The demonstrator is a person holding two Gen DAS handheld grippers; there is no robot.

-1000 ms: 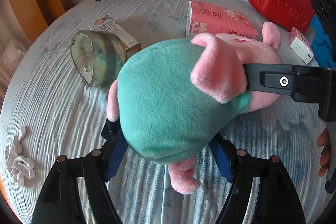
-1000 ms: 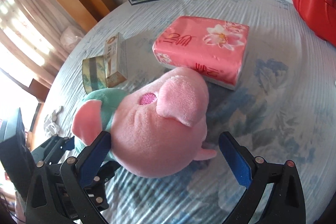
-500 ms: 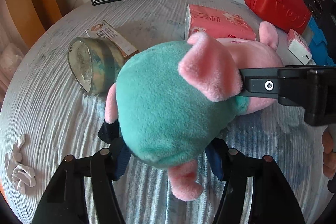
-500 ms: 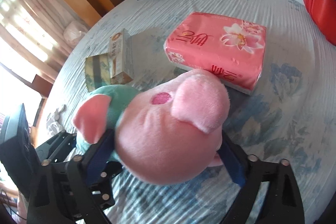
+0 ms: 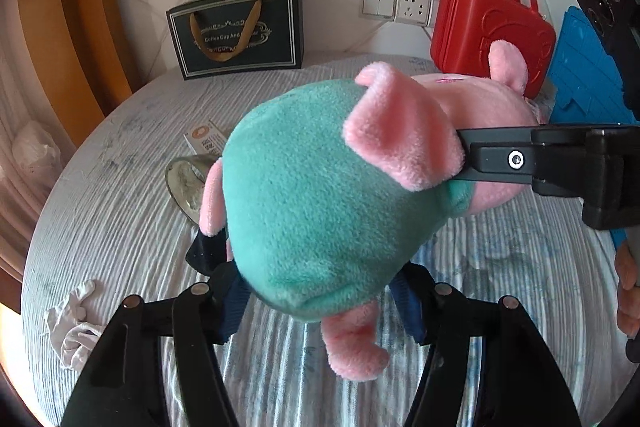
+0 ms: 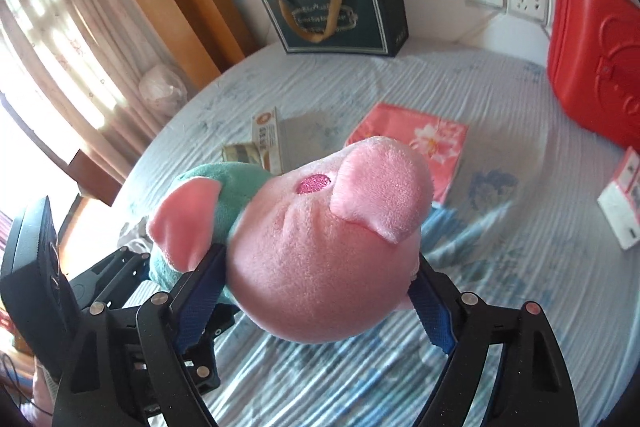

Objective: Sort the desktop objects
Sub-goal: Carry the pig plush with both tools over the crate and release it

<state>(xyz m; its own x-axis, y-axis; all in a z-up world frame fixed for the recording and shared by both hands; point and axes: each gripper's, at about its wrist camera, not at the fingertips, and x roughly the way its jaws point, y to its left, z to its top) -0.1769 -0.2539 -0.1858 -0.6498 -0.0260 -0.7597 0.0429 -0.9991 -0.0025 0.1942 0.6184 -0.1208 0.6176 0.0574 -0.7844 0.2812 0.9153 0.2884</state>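
A: Where is the plush pig (image 5: 320, 187)?

B: Centre of both frames, lifted clear of the striped cloth on the desk (image 5: 120, 227).

A: And the claws?

B: The left claw (image 5: 320, 291) clamps its green body. The right claw (image 6: 320, 291) is closing on the pink head, pads pressing both sides.

A: Behind it?

B: Red case (image 5: 492, 27) upper right, dark gift bag (image 5: 236, 31) at the top.

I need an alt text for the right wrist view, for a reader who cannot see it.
A pink plush pig in a teal shirt is gripped at the head by the right hand-held gripper, whose jaws are closing, above a striped tablecloth. Behind it lie a pink tissue pack, a dark gift bag and a red case.
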